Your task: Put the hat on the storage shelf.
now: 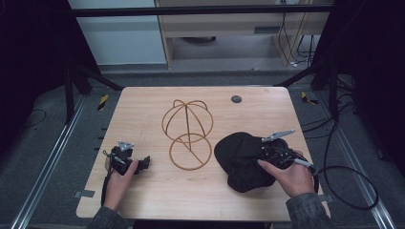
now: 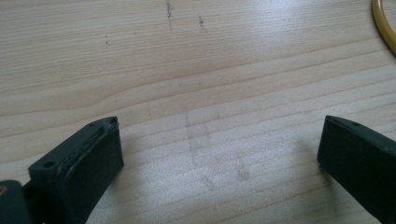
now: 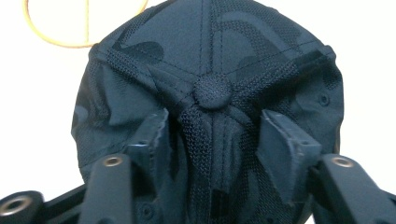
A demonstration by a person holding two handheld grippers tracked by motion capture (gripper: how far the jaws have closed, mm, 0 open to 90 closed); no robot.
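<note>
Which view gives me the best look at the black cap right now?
The right gripper view: the black cap shows close up, its top button and seams sharp, fabric bunched between the jaws. The high view shows it small and dark. The left gripper view gives bare table.

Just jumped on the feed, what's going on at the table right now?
A person is working a black cap with the right claw. Its jaws straddle a fold of fabric just below the cap's top button, apparently pinching it. The cap lies on the wooden table, to the right of a gold wire hat stand that stands bare. The left claw rests open over plain tabletop at the left, holding nothing.
</note>
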